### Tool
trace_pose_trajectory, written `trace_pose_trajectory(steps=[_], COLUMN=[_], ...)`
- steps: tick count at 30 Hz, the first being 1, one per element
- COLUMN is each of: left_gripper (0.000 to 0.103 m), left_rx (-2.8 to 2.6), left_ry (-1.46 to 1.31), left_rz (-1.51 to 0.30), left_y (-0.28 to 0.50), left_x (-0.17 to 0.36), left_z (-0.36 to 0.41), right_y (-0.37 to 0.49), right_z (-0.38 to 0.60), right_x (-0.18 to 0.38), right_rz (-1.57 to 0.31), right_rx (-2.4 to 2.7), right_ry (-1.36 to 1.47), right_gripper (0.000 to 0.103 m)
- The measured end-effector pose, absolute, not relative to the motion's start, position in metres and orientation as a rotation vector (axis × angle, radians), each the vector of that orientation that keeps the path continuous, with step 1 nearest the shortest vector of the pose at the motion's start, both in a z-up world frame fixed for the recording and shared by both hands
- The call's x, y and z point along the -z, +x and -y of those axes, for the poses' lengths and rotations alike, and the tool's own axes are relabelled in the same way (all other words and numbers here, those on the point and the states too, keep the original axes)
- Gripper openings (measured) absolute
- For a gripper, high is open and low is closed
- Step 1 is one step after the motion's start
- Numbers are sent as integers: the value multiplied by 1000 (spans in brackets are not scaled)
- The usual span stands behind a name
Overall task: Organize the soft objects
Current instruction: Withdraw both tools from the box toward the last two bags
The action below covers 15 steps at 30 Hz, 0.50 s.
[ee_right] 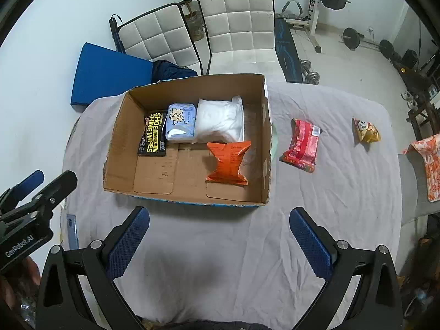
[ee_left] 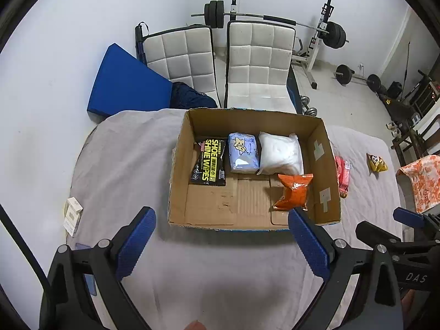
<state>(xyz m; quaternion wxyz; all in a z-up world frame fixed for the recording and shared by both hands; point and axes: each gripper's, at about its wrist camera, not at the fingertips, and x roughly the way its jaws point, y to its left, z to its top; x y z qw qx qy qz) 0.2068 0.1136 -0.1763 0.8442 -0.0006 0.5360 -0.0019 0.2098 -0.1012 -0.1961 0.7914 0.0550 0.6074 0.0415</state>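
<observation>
In the left wrist view, the left gripper (ee_left: 220, 243) is spread wide and empty; just ahead sits the cardboard box (ee_left: 327, 165), the orange packet (ee_left: 294, 194) inside near its right fingertip. In the right wrist view, the right gripper (ee_right: 219, 240) is likewise released, with the box (ee_right: 121, 137) ahead-left and the red packet (ee_right: 301, 145) and yellow snack bag (ee_right: 367, 130) on the cloth ahead-right.

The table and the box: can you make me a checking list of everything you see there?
Surface: table under a wrinkled grey cloth.
Job's things: cardboard box holds shoe wipes pack, blue tissue pack, white bag, orange packet; red packet and yellow snack bag lie outside.
Clutter: small white carton.
Grippers: left gripper and right gripper, both open, empty.
Cables: nothing seen.
Surroundings: two white chairs, barbell rack.
</observation>
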Motion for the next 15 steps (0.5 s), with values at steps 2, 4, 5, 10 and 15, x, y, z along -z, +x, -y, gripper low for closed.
trace_pose_trajectory(steps=[2,4,5,10,15], left_gripper=[99,99,99,99,99], left_rx=[5,3,3,37,134], left_ry=[1,2,0,-4,60], left_rz=[-1135,-1134,-1133,-1135,-1125], left_y=[207,208,210,223,251], left_x=[177,176,175,171,172], left_z=[-110,-105,-102,-72,4], right_y=[209,209,210,216,227], right_z=[105,110,112,147,221], right_x=[196,197,197,203,209], right_rz=[-1305,-1305,-1303,-1324,-1326], right_rx=[-91,-91,-85,-73,42], right_ry=[125,135,137,207,262], right_gripper=[103,103,103,103,103])
